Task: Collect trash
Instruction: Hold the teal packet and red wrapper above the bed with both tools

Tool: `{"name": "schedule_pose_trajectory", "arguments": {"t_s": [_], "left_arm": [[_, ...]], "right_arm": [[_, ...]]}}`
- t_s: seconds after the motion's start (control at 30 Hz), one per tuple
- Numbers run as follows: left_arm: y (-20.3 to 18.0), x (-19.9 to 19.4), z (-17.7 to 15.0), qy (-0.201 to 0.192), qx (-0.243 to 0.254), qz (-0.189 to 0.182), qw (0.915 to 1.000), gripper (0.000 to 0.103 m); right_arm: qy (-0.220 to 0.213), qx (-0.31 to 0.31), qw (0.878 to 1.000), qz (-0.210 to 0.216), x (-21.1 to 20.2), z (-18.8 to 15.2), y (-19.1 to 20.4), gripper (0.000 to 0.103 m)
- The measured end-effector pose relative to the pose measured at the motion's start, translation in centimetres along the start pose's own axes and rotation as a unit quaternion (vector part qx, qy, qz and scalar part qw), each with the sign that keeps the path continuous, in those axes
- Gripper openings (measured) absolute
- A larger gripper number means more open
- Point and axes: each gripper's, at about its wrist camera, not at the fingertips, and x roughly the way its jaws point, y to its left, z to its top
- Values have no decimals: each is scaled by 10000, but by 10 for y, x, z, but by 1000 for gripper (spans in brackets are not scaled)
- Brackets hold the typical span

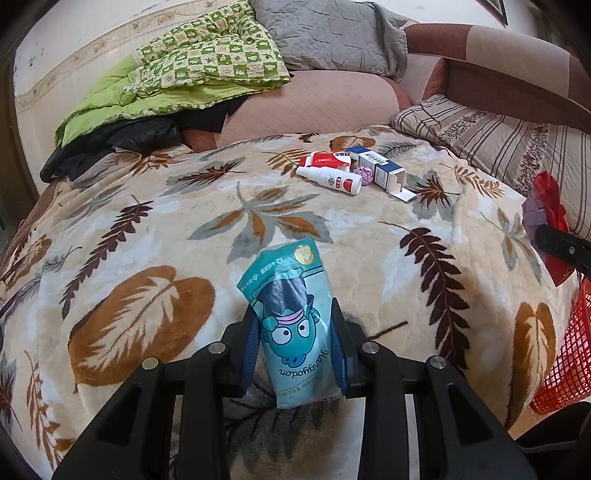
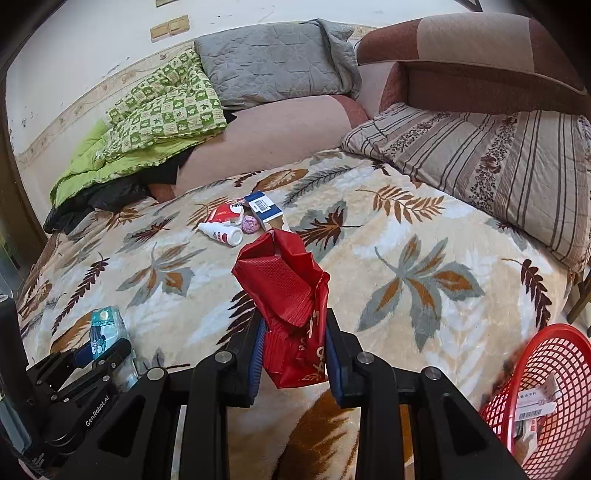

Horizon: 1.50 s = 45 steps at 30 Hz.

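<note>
My left gripper (image 1: 295, 314) is shut on a teal cartoon wrapper (image 1: 291, 317) and holds it above the leaf-patterned blanket; it also shows in the right wrist view (image 2: 105, 332). My right gripper (image 2: 293, 325) is shut on a crumpled red wrapper (image 2: 284, 291), also seen at the right edge of the left wrist view (image 1: 550, 206). More trash lies mid-bed: a white bottle (image 1: 330, 180), a blue-and-white box (image 1: 380, 168), a red-and-white pack (image 1: 325, 159) and a small purple crumpled ball (image 1: 363, 173).
A red mesh basket (image 2: 554, 387) with some paper trash in it stands at the bed's near right (image 1: 569, 354). A green quilt (image 1: 192, 70), a grey pillow (image 1: 332, 33) and a striped pillow (image 2: 480, 158) lie along the back and right.
</note>
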Motion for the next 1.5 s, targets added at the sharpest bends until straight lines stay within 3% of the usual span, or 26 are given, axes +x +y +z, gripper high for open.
{"name": "schedule_pose_trajectory", "arguments": {"t_s": [1.5], "left_arm": [[-1,1,0,1,-6,-29,10000,32]], "right_arm": [[159,34,9997,156,10,-9,9,31]]}}
